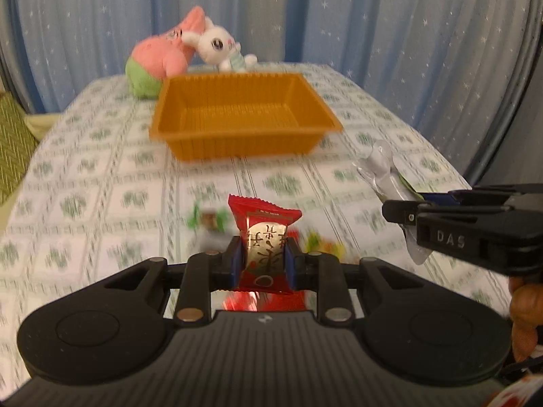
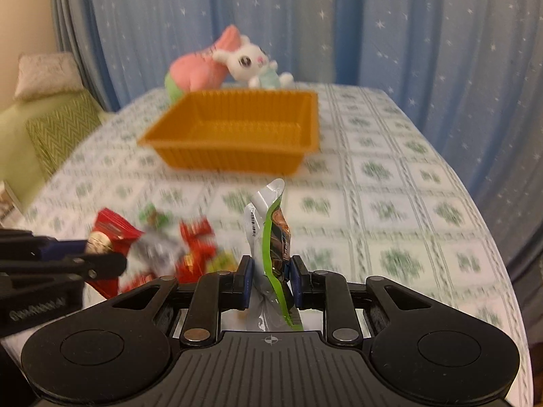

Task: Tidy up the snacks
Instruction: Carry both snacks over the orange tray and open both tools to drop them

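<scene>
The left gripper's point(image 1: 264, 261) fingers point(image 1: 237, 260) are clamping together on a red snack packet point(image 1: 263, 237), which is standing upright between the blue pads, clear of the cloth; the right gripper's point(image 2: 270, 283) fingers point(image 2: 245, 283) are pinching a green-and-silver snack pouch point(image 2: 269, 237) edge-on, its silver top poking up above them; in the left wrist view the right gripper is reaching in from the right edge with that pouch; on the worktop point(image 2: 390, 203), under a white cloth with green squares, a blurred heap of loose snacks point(image 2: 190, 247) is lying just below and beside the held packet; farther off, an orange tray point(image 2: 237, 132) is sitting with nothing visible inside it; behind it a pink plush toy point(image 2: 200, 68) and a white plush rabbit point(image 2: 253, 64) are leaning together before a blue starred curtain point(image 2: 407, 34).
</scene>
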